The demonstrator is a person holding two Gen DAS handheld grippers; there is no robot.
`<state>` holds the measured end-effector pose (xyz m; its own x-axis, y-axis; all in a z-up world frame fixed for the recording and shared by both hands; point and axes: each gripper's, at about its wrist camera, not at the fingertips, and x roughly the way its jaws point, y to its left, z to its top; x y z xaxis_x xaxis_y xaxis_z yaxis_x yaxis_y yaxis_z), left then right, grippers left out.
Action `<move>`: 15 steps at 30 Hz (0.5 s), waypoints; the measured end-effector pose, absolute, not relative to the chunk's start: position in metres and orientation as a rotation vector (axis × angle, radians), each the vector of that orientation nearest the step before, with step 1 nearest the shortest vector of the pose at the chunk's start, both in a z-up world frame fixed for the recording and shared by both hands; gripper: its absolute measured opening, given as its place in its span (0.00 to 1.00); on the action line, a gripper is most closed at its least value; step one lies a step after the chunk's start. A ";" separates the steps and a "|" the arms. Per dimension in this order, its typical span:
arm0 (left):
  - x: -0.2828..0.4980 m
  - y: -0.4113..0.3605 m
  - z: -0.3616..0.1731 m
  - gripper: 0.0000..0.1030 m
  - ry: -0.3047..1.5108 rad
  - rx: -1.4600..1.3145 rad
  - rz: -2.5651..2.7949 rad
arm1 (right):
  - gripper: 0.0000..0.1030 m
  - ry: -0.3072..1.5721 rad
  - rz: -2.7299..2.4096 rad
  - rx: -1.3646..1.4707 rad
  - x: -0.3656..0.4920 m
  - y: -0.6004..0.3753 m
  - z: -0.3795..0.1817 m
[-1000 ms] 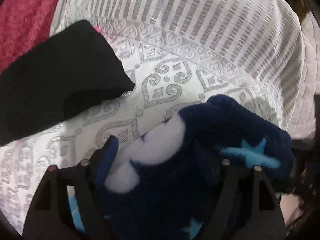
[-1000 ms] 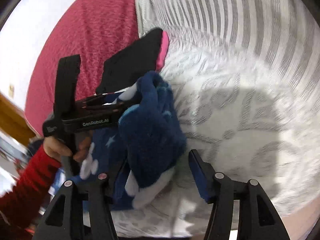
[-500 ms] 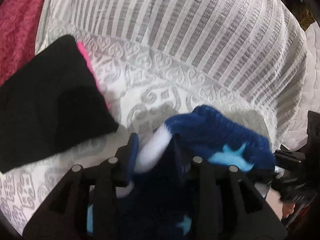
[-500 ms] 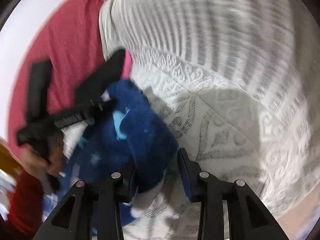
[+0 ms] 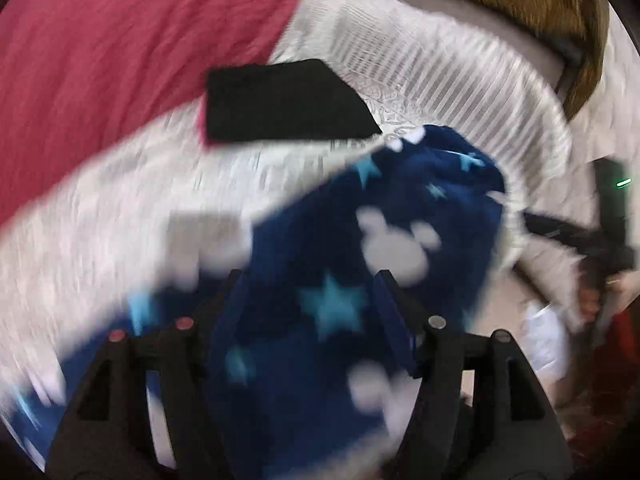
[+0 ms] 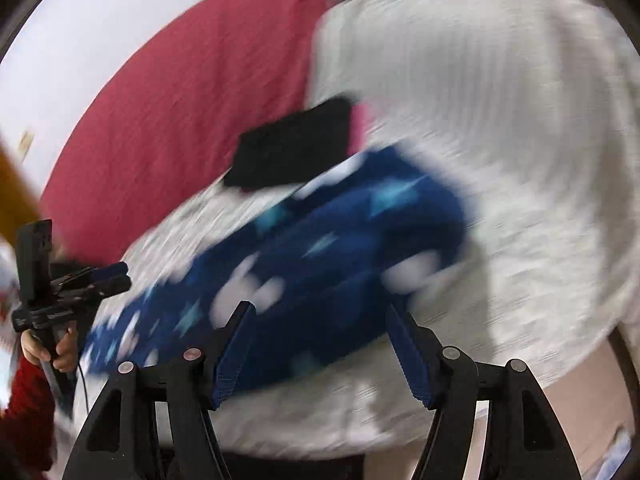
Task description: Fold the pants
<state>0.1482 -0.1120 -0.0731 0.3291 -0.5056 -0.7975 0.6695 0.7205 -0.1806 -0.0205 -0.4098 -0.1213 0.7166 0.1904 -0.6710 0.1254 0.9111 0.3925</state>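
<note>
Black claw (image 6: 320,344), blue pads (image 6: 236,352), red sleeve (image 6: 24,412).

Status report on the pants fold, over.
Left tongs open, right tongs open, neither gripping. Blue star pants lie bunched on the white bedspread. Black folded garment just beyond them; frames blurred.

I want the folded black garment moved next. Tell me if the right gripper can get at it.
Probably not directly: the navy star-print fleece pants lie between the right gripper, open, and the folded black garment; it would have to pass over them.
</note>
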 end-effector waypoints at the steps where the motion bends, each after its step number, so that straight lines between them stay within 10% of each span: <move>1: 0.138 -0.103 -0.078 0.64 0.982 0.167 -0.777 | 0.67 0.798 0.070 0.428 -0.020 -0.400 -0.125; 15: 0.069 -0.178 -0.154 0.63 1.086 0.318 -0.956 | 0.66 0.837 0.001 0.461 -0.032 -0.357 -0.122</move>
<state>0.0689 -0.1782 -0.1537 0.1313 -0.4992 -0.8565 0.7858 0.5791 -0.2171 -0.0319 -0.3570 -0.1216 0.6758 0.1792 -0.7150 0.1781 0.9016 0.3942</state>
